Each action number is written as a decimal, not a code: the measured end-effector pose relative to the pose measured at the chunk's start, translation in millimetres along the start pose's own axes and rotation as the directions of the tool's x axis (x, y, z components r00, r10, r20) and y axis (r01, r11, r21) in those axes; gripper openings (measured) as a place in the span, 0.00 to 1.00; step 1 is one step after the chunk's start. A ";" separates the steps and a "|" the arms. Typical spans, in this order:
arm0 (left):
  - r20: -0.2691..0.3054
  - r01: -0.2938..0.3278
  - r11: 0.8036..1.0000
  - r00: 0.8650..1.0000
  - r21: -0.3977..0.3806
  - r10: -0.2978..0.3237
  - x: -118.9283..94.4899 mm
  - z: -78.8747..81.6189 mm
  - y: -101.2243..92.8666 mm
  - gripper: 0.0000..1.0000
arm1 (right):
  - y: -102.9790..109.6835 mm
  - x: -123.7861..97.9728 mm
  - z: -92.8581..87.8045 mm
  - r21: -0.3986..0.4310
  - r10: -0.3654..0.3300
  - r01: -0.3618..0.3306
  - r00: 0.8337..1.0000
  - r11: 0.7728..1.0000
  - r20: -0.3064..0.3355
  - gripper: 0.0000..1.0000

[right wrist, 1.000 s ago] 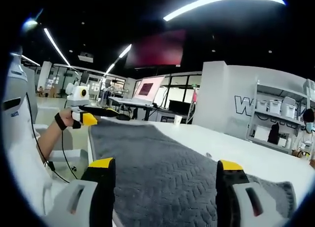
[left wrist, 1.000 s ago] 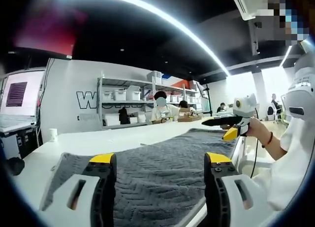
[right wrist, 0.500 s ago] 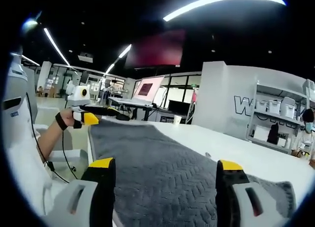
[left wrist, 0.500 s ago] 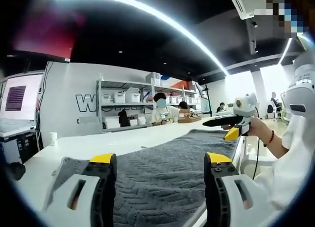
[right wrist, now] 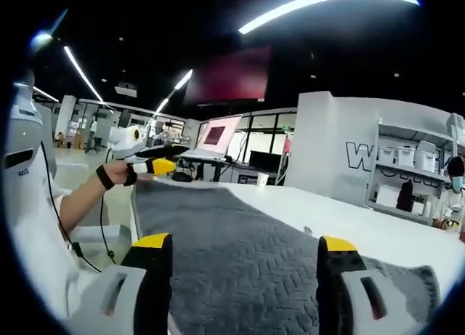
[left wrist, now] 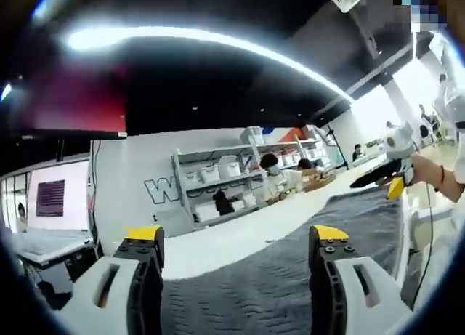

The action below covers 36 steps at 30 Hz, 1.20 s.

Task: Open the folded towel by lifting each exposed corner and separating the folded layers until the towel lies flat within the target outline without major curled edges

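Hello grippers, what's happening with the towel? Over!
Both grippers open, holding nothing: left gripper, right gripper. Grey towel spread on the white table. Nothing in the way.

A white desk [left wrist: 240, 237] stretches toward metal shelves [left wrist: 218, 182] stacked with white bins against a grey wall with large lettering [right wrist: 361, 155]. Long ceiling light strips [right wrist: 327, 1] glow overhead, a dark red screen [right wrist: 229, 73] hangs high, and a laptop [right wrist: 211, 139] sits open on a farther table.

The towel [right wrist: 240, 248] is showing dark grey with a woven herringbone pattern, lying on the white desk [right wrist: 363, 222]. Each tool [right wrist: 236, 291] [left wrist: 236, 284] is wearing black jaws with yellow tips beside the towel, on light grey bodies.
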<state>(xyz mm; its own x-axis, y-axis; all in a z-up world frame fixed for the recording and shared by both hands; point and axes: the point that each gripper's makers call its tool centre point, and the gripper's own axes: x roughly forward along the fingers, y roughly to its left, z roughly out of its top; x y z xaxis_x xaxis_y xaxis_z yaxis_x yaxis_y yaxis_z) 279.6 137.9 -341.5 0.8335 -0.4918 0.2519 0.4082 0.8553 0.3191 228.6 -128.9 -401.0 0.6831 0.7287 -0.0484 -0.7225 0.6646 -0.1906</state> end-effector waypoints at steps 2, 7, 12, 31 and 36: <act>-0.041 -0.032 0.998 0.999 0.062 0.035 6.0 -6.1 15.8 0.85 | -1.4 1.3 -0.9 0.007 0.000 0.000 1.000 1.000 -0.001 0.80; -0.135 -0.093 0.969 0.983 0.230 0.126 27.7 -21.3 62.8 0.85 | -2.2 6.1 -2.3 0.016 0.010 -0.010 1.000 1.000 -0.007 0.80; -0.280 -0.136 0.906 0.924 0.401 0.262 58.0 -46.5 121.9 0.91 | -2.8 9.8 0.3 0.034 0.020 -0.021 1.000 0.999 0.006 0.80; -0.464 0.054 0.909 0.872 0.412 0.159 116.6 -119.7 224.7 0.99 | -12.4 18.8 -5.8 0.052 -0.005 0.005 1.000 0.999 -0.017 0.79; -0.527 0.077 0.939 0.841 0.336 0.119 116.4 -136.1 240.6 0.99 | -19.5 30.0 -7.6 0.074 -0.015 0.017 1.000 0.997 -0.023 0.79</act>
<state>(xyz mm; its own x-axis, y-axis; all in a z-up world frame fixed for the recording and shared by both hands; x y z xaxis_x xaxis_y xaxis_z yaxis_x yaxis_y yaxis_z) 525.5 308.6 -359.7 0.9463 -0.2258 -0.2315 0.3226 0.7101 0.6259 263.9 -121.2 -406.2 0.6961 0.7148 -0.0677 -0.7169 0.6870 -0.1187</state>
